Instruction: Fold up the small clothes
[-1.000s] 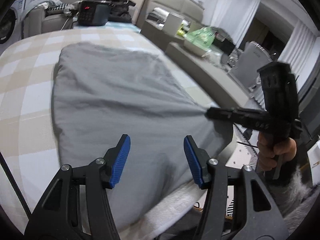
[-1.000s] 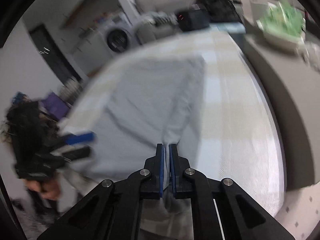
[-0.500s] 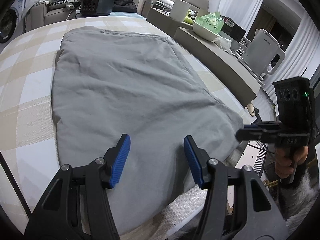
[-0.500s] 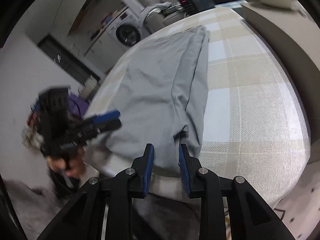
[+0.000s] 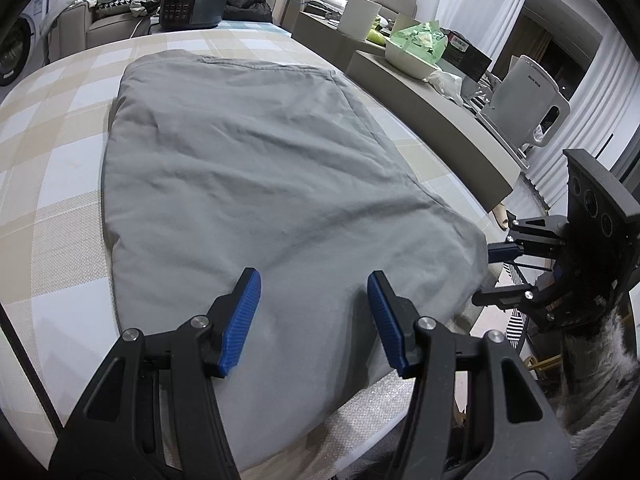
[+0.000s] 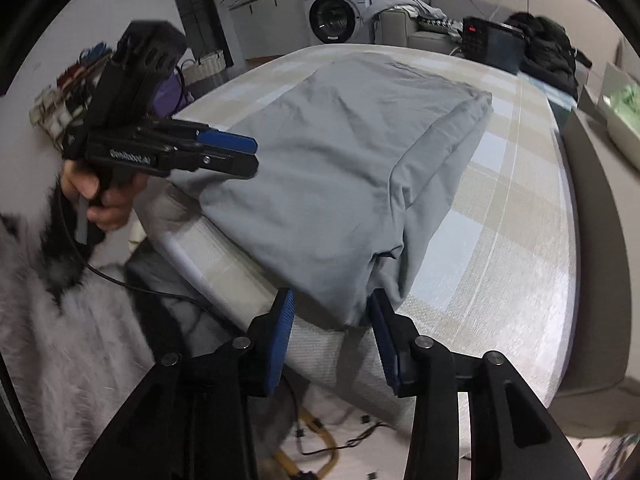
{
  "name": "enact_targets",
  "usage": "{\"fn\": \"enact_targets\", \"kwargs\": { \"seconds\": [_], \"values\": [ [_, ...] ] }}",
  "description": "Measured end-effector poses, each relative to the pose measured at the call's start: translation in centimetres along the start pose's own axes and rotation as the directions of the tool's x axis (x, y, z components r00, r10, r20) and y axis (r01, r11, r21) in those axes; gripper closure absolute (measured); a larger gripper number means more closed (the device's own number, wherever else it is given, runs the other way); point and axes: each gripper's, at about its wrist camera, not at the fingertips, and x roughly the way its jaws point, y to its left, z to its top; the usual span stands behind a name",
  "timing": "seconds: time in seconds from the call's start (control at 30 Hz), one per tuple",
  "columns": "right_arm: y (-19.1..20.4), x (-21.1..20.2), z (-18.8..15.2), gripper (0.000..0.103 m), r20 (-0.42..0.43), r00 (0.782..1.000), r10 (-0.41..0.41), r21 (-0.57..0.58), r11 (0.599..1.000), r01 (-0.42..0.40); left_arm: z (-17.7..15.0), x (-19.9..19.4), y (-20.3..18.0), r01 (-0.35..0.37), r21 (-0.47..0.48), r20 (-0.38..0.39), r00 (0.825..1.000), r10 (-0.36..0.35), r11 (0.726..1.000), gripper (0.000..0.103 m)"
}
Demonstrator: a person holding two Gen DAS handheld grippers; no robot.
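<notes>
Right gripper (image 6: 330,338), its jaws opening, stands at the lower centre of its frame with the near corner of the grey garment (image 6: 340,168) hanging between the pads, not pressed. Left gripper (image 5: 314,318) is half open and empty over the near hem. On the checked table (image 5: 48,152) the garment's long axis runs toward the upper frame, away from both grippers
</notes>
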Motion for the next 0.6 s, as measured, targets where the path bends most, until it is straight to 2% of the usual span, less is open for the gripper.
{"fn": "enact_targets", "kwargs": {
  "seconds": [0.1, 0.13, 0.23, 0.3, 0.33, 0.37, 0.4, 0.43, 0.47, 0.53, 0.6],
  "values": [
    [0.2, 0.7, 0.3, 0.096, 0.032, 0.999, -0.014, -0.028, 0.999, 0.015, 0.1, 0.1, -0.1, -0.002, 0.001, -0.001, 1.0, 0.002, 1.0, 0.051],
    [-0.1, 0.4, 0.3, 0.098, 0.039, 0.999, 0.0, -0.037, 0.999, 0.001, 0.1, 0.1, -0.1, -0.002, 0.0, -0.001, 1.0, 0.002, 1.0, 0.051],
    [-0.5, -0.2, 0.5, 0.099, 0.051, 0.992, 0.112, -0.045, 0.993, -0.11, 0.0, 0.1, 0.0, -0.007, 0.007, -0.007, 1.0, 0.007, 1.0, 0.051],
    [-2.0, -0.5, 0.4, 0.099, 0.052, 0.956, 0.289, 0.019, 0.957, -0.29, 0.0, 0.2, 0.2, -0.01, 0.008, -0.012, 1.0, 0.01, 1.0, 0.051],
    [-2.7, -0.2, 0.3, 0.099, 0.049, 0.946, 0.319, 0.053, 0.945, -0.322, -0.1, 0.2, 0.4, -0.006, 0.003, -0.012, 1.0, 0.006, 1.0, 0.051],
    [-4.2, 0.9, -0.1, 0.099, 0.026, 0.94, 0.339, 0.143, 0.93, -0.339, -0.1, 0.2, 0.5, -0.001, -0.001, -0.012, 1.0, 0.001, 1.0, 0.051],
    [-5.3, 2.1, -0.4, 0.101, -0.017, 0.941, 0.337, 0.219, 0.92, -0.325, -0.1, 0.2, 0.5, 0.001, -0.001, -0.011, 1.0, -0.001, 1.0, 0.051],
    [-6.2, 2.1, -0.7, 0.1, 0.021, 0.93, 0.368, 0.27, 0.893, -0.36, -0.1, 0.2, 0.5, -0.001, 0.002, -0.012, 1.0, 0.001, 1.0, 0.051],
    [-6.1, 1.7, -0.9, 0.099, 0.02, 0.944, 0.328, 0.267, 0.909, -0.321, -0.1, 0.2, 0.4, -0.002, 0.005, -0.013, 1.0, 0.002, 1.0, 0.051],
    [-4.6, 0.6, -1.2, 0.085, 0.017, 0.969, 0.246, 0.209, 0.947, -0.244, -0.2, 0.1, 0.3, -0.008, 0.008, -0.015, 1.0, 0.009, 1.0, 0.051],
    [-3.6, -0.3, -1.2, 0.076, 0.022, 0.978, 0.207, 0.195, 0.959, -0.207, -0.3, -0.2, 0.1, -0.015, 0.011, -0.018, 1.0, 0.015, 1.0, 0.051]
  ]
}}
